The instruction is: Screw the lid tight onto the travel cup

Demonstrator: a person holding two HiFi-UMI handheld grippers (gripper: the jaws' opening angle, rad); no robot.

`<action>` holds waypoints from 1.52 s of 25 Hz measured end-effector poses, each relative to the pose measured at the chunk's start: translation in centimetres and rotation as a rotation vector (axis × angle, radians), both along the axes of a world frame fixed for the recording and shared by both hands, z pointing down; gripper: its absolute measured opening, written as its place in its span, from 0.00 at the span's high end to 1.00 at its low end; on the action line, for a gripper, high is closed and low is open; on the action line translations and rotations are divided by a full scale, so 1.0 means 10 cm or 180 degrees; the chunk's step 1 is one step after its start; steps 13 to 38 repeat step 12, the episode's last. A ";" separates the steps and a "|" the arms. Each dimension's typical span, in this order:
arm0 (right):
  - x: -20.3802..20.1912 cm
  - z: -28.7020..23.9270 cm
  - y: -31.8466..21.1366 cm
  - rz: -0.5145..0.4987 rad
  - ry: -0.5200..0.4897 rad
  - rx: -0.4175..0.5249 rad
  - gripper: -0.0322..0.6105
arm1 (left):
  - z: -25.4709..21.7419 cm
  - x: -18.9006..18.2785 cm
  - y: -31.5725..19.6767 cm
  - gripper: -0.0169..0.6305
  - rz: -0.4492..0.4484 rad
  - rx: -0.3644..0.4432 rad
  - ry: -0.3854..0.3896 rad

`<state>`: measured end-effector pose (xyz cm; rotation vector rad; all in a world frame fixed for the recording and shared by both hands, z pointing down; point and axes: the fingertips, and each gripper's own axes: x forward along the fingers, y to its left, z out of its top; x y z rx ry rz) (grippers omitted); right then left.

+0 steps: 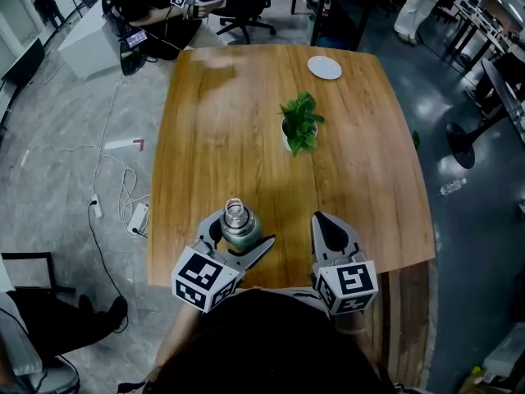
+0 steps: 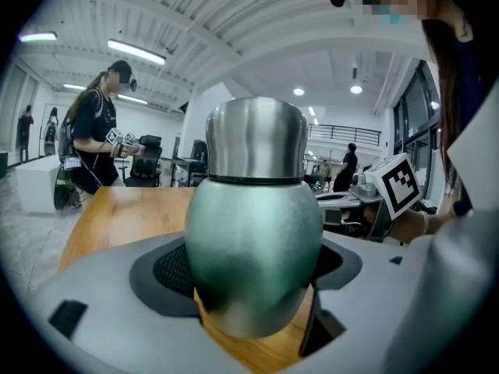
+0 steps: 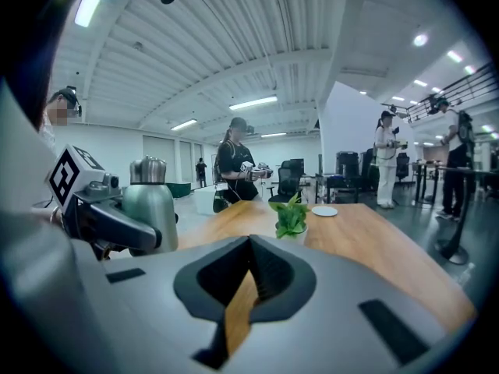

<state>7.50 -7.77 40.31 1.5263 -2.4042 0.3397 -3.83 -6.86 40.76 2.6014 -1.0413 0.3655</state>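
Travel cup [image 2: 253, 248] sits, seemingly clamped, between left fingers [image 2: 101, 306].

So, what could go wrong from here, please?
The left gripper clamps the travel cup on its smooth rounded body, so it may spin when the lid is twisted. It stands near the table's front edge; a slip could tip it off. The right gripper is shut and empty; it must open first.
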 end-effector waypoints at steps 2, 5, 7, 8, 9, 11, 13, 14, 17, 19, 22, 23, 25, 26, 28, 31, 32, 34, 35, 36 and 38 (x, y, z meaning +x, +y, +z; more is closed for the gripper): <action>-0.01 -0.02 0.00 -0.0004 0.0002 0.0011 0.92 | 0.00 -0.01 0.01 0.39 -0.0006 -0.0053 0.0026; -0.02 -0.03 0.00 -0.0020 0.0002 0.0028 0.92 | 0.02 -0.02 0.01 0.39 -0.0034 -0.0115 0.0065; -0.03 -0.02 0.00 -0.0028 -0.0004 0.0040 0.92 | 0.05 -0.03 0.01 0.39 -0.0041 -0.0124 0.0049; -0.03 -0.02 0.00 -0.0032 -0.0010 0.0047 0.92 | 0.06 -0.03 0.01 0.39 -0.0040 -0.0133 0.0046; -0.03 -0.02 0.00 -0.0035 -0.0017 0.0057 0.92 | 0.07 -0.03 0.01 0.39 -0.0036 -0.0148 0.0053; -0.03 -0.02 0.00 -0.0037 -0.0032 0.0089 0.92 | 0.09 -0.02 0.02 0.39 -0.0024 -0.0197 0.0095; -0.03 -0.03 0.00 -0.0037 -0.0040 0.0106 0.92 | 0.10 -0.02 0.02 0.39 -0.0018 -0.0224 0.0121; -0.03 -0.03 0.00 -0.0037 -0.0040 0.0106 0.92 | 0.10 -0.02 0.02 0.39 -0.0018 -0.0224 0.0121; -0.03 -0.03 0.00 -0.0037 -0.0040 0.0106 0.92 | 0.10 -0.02 0.02 0.39 -0.0018 -0.0224 0.0121; -0.03 -0.03 0.00 -0.0037 -0.0040 0.0106 0.92 | 0.10 -0.02 0.02 0.39 -0.0018 -0.0224 0.0121; -0.03 -0.03 0.00 -0.0037 -0.0040 0.0106 0.92 | 0.10 -0.02 0.02 0.39 -0.0018 -0.0224 0.0121; -0.03 -0.03 0.00 -0.0037 -0.0040 0.0106 0.92 | 0.10 -0.02 0.02 0.39 -0.0018 -0.0224 0.0121; -0.03 -0.03 0.00 -0.0037 -0.0040 0.0106 0.92 | 0.10 -0.02 0.02 0.39 -0.0018 -0.0224 0.0121; -0.03 -0.03 0.00 -0.0037 -0.0040 0.0106 0.92 | 0.10 -0.02 0.02 0.39 -0.0018 -0.0224 0.0121; -0.03 -0.03 0.00 -0.0037 -0.0040 0.0106 0.92 | 0.10 -0.02 0.02 0.39 -0.0018 -0.0224 0.0121; -0.03 -0.03 0.00 -0.0037 -0.0040 0.0106 0.92 | 0.10 -0.02 0.02 0.39 -0.0018 -0.0224 0.0121; -0.03 -0.03 0.00 -0.0037 -0.0040 0.0106 0.92 | 0.10 -0.02 0.02 0.39 -0.0018 -0.0224 0.0121; -0.03 -0.03 0.00 -0.0037 -0.0040 0.0106 0.92 | 0.10 -0.02 0.02 0.39 -0.0018 -0.0224 0.0121; -0.03 -0.03 0.00 -0.0037 -0.0040 0.0106 0.92 | 0.10 -0.02 0.02 0.39 -0.0018 -0.0224 0.0121; -0.03 -0.03 0.00 -0.0037 -0.0040 0.0106 0.92 | 0.10 -0.02 0.02 0.39 -0.0018 -0.0224 0.0121; -0.03 -0.03 0.00 -0.0037 -0.0040 0.0106 0.92 | 0.10 -0.02 0.02 0.39 -0.0018 -0.0224 0.0121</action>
